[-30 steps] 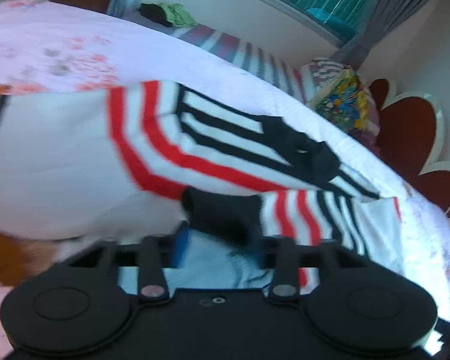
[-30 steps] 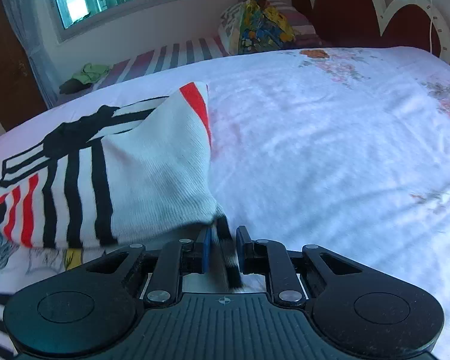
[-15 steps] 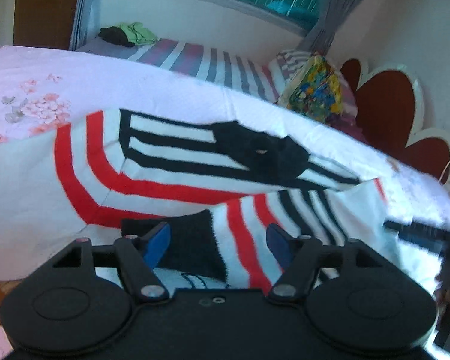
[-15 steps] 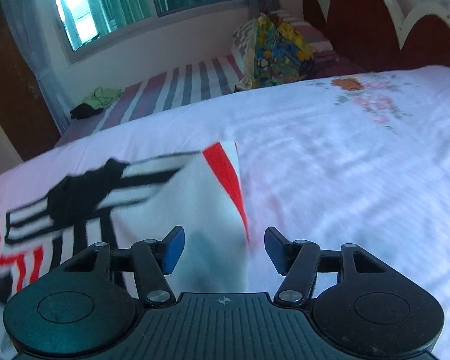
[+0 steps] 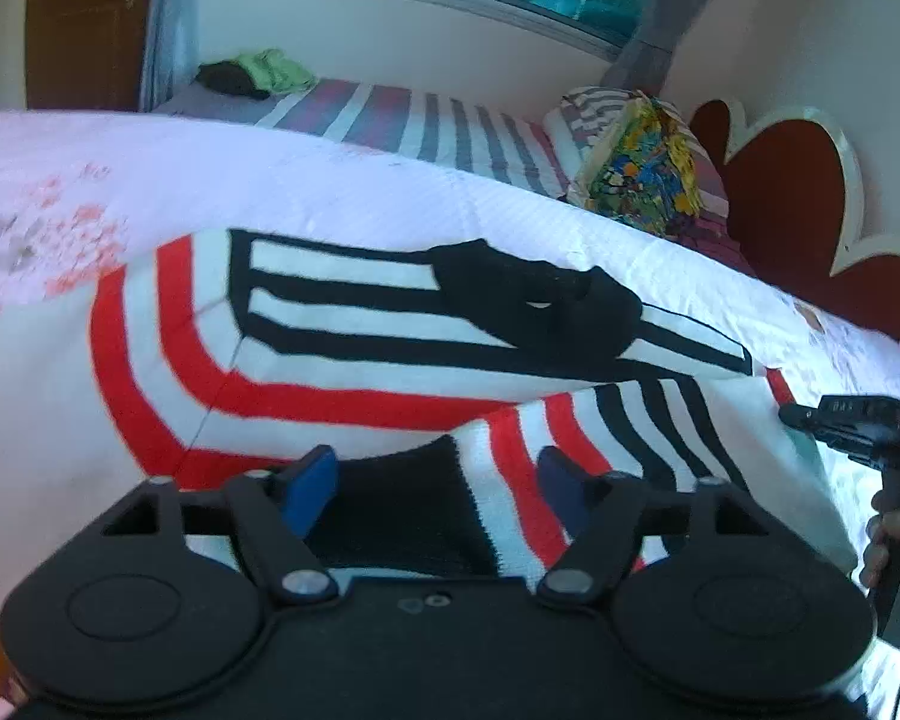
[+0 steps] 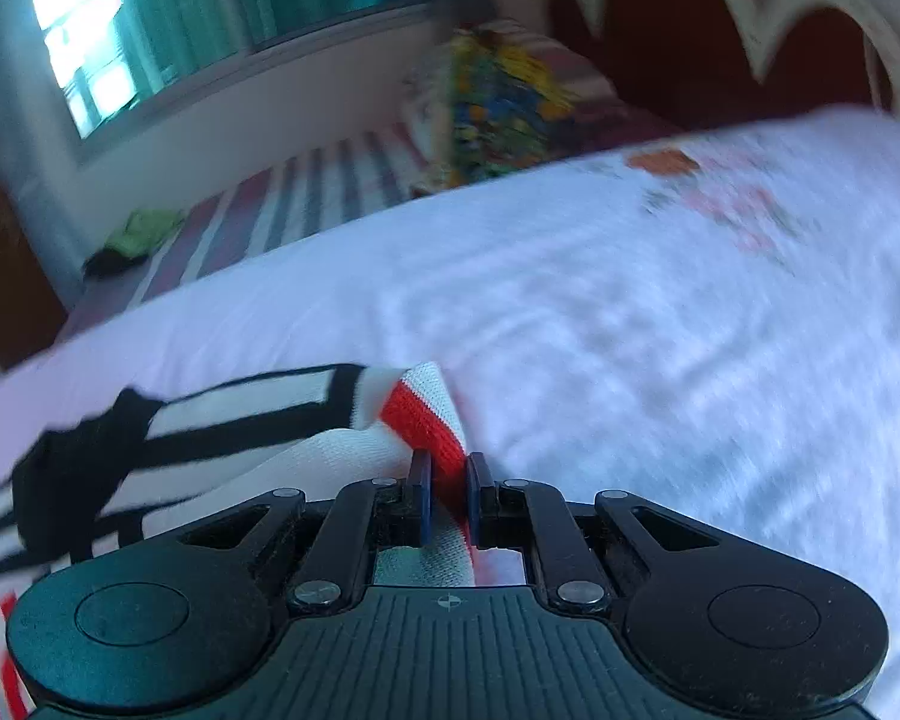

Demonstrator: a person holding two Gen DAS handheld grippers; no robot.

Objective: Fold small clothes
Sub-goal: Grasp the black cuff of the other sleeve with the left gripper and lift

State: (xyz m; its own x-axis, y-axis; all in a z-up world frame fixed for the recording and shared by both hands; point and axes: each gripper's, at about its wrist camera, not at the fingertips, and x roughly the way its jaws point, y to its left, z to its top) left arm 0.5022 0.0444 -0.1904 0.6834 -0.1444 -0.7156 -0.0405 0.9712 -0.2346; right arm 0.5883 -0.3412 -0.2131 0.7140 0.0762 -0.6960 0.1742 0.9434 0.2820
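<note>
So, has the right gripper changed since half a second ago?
Yes. The right gripper, open then, is now shut on the sweater, and sits lower against the window.

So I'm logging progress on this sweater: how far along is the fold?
Done: one sleeve of the striped sweater already lies folded across its body on the bed. In hand: the right gripper is shut on the red-striped edge, while the left gripper is open over the black cuff. Left: the remaining folds into a compact shape.
</note>
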